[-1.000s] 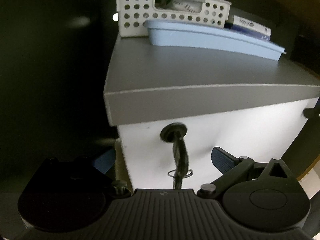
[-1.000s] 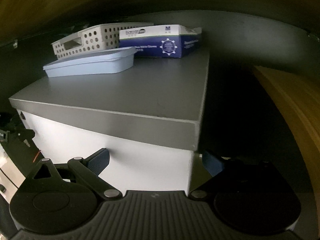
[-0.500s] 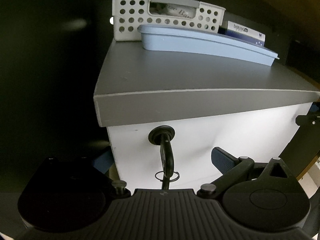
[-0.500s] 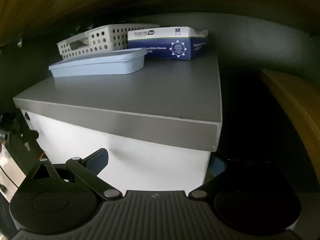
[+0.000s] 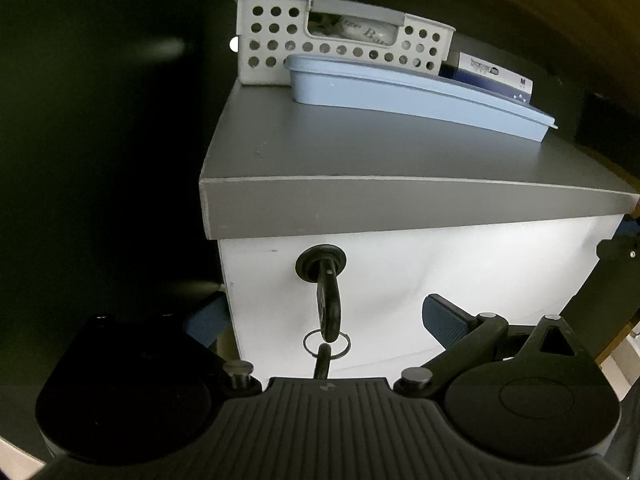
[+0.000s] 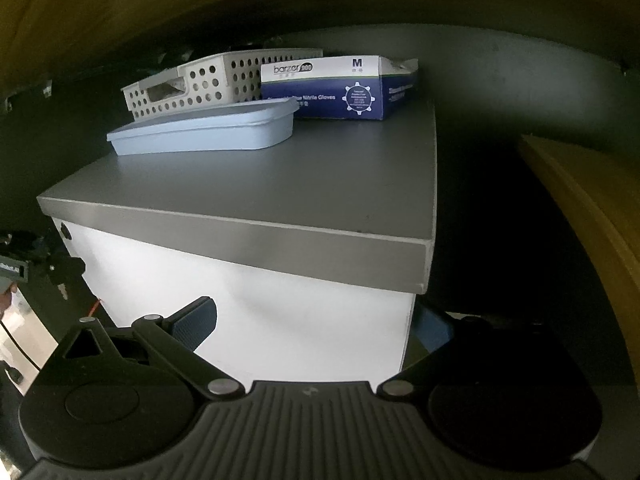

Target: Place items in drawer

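Cabinet (image 5: pixel 400 176) with white drawer front (image 5: pixel 440 280); on top sit tray (image 5: pixel 400 92), basket (image 5: pixel 272 52), glove box (image 6: pixel 340 88). Both claws spread wide, gripping nothing: left gripper (image 5: pixel 324 320) straddles key (image 5: pixel 328 304), right gripper (image 6: pixel 316 324) straddles drawer corner.

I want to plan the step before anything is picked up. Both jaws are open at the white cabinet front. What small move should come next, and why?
Probably the left gripper should ease forward to the key in the lock. The white front looks shut, and the basket, blue tray and glove box all sit on the grey top; the right gripper holds nothing.
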